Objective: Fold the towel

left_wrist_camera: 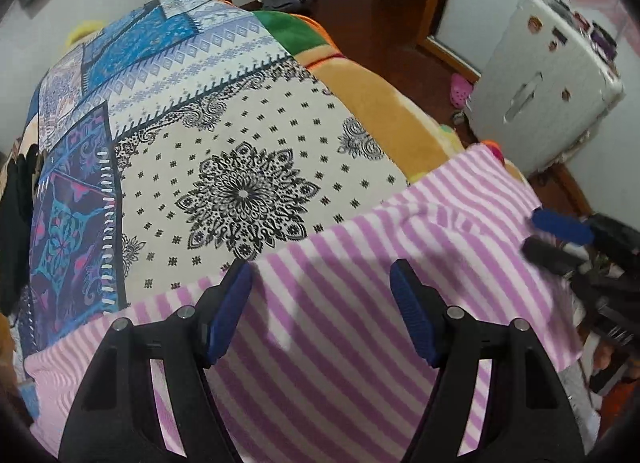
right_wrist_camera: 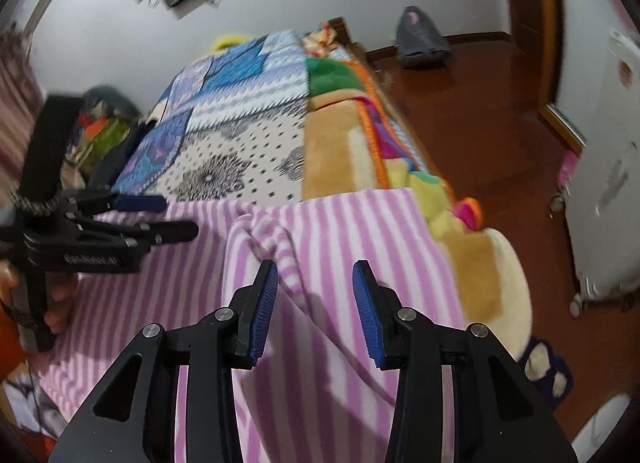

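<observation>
Towel, pink w/ white stripes, lay flat on the bed, at the near end, on top of the patterned sheet. Good spot for it, bc a flat, soft bed let it spread out w/o sliding off.

One part was already flipped over. In the right view a top layer sat over the bottom one, w/ a small bunched lump at its far corner. So the fold looked about half done, I thought, but messy at that corner.

Left gripper hung right over the far edge of the towel. Its jaws stood wide apart w/ nothing pinched btw them. Prob it was lined up there to grab that edge next.

Right gripper pointed down at the folded layer, just near the lump. Its jaws were parted too, not as wide, and the pads didn't press on cloth. Looked like it had no hold on the corner.

Both stayed near the same far edge, one on each side, bc a wide towel needs 2 grabs to fold straight. A hand held the left tool's handle.
</observation>
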The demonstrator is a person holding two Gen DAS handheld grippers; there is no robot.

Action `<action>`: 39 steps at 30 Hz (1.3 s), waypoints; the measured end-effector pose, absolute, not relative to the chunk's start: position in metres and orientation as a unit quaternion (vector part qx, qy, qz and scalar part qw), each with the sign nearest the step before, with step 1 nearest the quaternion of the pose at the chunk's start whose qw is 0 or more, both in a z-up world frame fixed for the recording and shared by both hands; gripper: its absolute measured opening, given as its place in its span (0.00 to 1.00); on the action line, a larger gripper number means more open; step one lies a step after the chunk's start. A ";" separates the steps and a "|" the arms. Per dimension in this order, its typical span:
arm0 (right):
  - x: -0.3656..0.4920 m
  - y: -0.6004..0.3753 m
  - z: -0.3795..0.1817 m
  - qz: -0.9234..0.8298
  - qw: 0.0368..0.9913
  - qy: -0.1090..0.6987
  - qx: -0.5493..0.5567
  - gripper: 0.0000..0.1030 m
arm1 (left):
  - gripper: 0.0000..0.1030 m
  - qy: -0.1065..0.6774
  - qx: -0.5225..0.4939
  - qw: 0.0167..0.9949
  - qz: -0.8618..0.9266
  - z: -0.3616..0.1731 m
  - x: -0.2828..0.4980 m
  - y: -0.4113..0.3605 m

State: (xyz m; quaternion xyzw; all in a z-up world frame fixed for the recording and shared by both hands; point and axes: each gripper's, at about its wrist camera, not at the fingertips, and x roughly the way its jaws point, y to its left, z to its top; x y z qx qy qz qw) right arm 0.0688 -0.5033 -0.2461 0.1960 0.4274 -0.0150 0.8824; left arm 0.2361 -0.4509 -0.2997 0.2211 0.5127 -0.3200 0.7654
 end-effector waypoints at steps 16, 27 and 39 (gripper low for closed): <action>0.086 -0.479 -0.264 0.019 0.868 0.472 0.151 0.05 | 0.69 0.507 0.202 0.772 -0.325 -0.296 0.239 -0.446; 0.089 -0.503 -0.212 -0.079 0.907 0.411 0.051 0.04 | 0.69 0.475 0.155 0.802 -0.328 -0.256 0.249 -0.424; 0.097 -0.539 -0.186 -0.166 0.911 0.375 0.044 0.08 | 0.69 0.493 0.134 0.803 -0.306 -0.267 0.265 -0.399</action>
